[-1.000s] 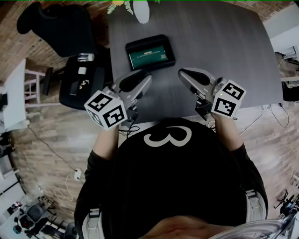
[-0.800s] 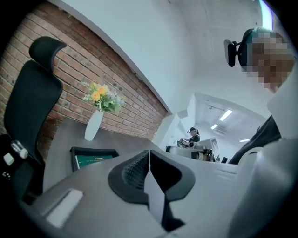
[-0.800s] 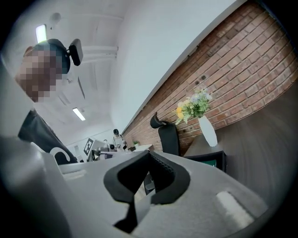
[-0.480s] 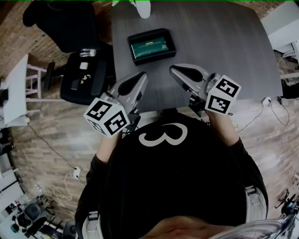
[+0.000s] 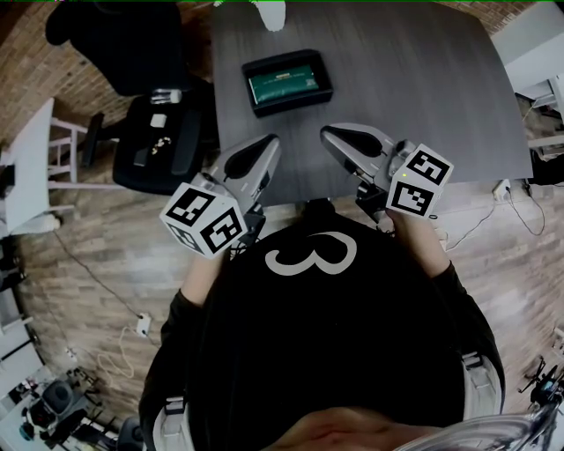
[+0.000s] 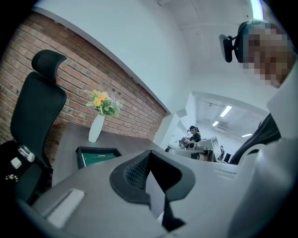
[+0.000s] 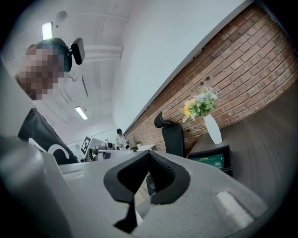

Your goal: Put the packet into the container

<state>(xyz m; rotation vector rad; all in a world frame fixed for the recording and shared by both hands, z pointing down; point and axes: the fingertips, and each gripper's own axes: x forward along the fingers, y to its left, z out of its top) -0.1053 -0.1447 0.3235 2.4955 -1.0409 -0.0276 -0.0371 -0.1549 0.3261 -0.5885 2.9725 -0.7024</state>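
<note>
A black container (image 5: 287,82) sits on the dark grey table (image 5: 397,70), with the green packet (image 5: 282,84) lying flat inside it. My left gripper (image 5: 269,144) hovers over the table's near edge, short of the container, jaws shut with nothing between them. My right gripper (image 5: 328,134) hangs beside it, also shut and empty. In the left gripper view the container (image 6: 97,155) and packet (image 6: 95,159) lie ahead beyond the shut gripper (image 6: 149,155). The right gripper view shows the container (image 7: 212,161) to the right of its shut gripper (image 7: 150,155).
A white vase with flowers (image 5: 269,11) stands at the table's far edge behind the container. A black office chair (image 5: 132,62) stands left of the table, with small items on its seat (image 5: 159,141). Wooden floor surrounds the table.
Both grippers have drawn back a little from the container toward the table's near edge. Over the last half second almost nothing has moved.
</note>
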